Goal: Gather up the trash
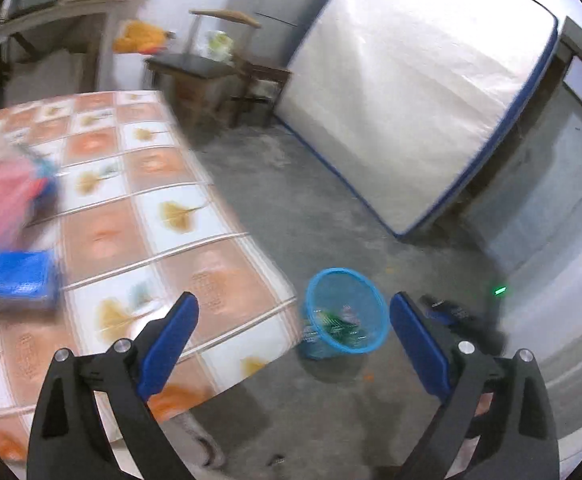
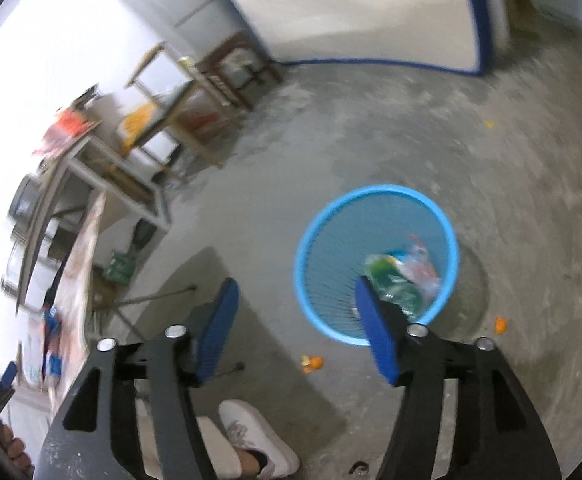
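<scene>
At the far left of the left wrist view, a pink bag (image 1: 1,200) and a flat blue packet (image 1: 15,278) lay on a table covered in a tiled orange-and-white cloth (image 1: 139,208); both were too blurred to tell what they held. The left gripper (image 1: 293,344) hung over the table's near corner with its blue fingers (image 1: 169,348) spread wide and nothing between them. Just beyond the table's edge, on the grey concrete floor (image 1: 291,200), stood a blue mesh wastebasket (image 1: 345,312), upright, with green and pale wrappers at its bottom. To the right of it a white mattress (image 1: 419,92) leaned against the wall.

In the right wrist view, a cluttered bench and wooden chairs filled the left side. The right gripper (image 2: 295,320) pointed down at the floor, its jaws apart and empty. The wastebasket (image 2: 319,232) sat under its right finger (image 2: 375,328), which overlapped the near rim. Inside lay the trash (image 2: 401,280): a green wrapper beside crumpled clear plastic with red markings, heaped against the right wall. Bits of orange peel (image 2: 313,363) lay on the floor just outside the basket, one near the front, another (image 2: 501,325) to the right. A white shoe (image 2: 257,436) showed at the bottom edge.
</scene>
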Demonstrator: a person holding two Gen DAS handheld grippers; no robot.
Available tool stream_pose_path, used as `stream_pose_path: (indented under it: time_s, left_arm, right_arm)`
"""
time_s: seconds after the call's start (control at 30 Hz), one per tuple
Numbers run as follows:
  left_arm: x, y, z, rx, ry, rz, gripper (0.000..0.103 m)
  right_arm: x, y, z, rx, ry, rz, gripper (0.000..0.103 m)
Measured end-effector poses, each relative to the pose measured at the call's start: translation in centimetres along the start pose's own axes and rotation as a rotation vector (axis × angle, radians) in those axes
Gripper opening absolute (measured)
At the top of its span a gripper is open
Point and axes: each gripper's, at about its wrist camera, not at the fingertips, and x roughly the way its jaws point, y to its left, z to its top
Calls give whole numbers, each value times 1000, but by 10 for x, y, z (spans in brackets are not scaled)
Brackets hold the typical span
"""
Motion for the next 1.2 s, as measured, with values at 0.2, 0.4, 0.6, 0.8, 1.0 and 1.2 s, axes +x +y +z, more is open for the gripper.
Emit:
stream_pose_path:
  time_s: [0.2, 0.4, 0.6, 0.8, 1.0, 1.2]
  left_arm:
    - [-41, 62, -29, -105, -24, 94, 95]
    - [-93, 121, -46, -188, -116, 189, 97]
    - [-123, 161, -52, -247, -196, 340, 97]
    - [-135, 193, -58, -263, -204, 404, 97]
    - [-140, 214, -66, -315, -225, 360, 97]
    - [-147, 229, -68, -334, -242, 371, 97]
  right_arm:
    - [-2, 88, 2, -182, 37, 91, 74]
    - [26, 210, -11, -344, 174, 248, 79]
    - [62, 324, -42, -437, 349, 457, 79]
    - [101, 421, -65, -447, 463, 560, 79]
    - [157, 471, -92, -412, 557, 504, 72]
    - [187, 479, -109, -367, 602, 424, 42]
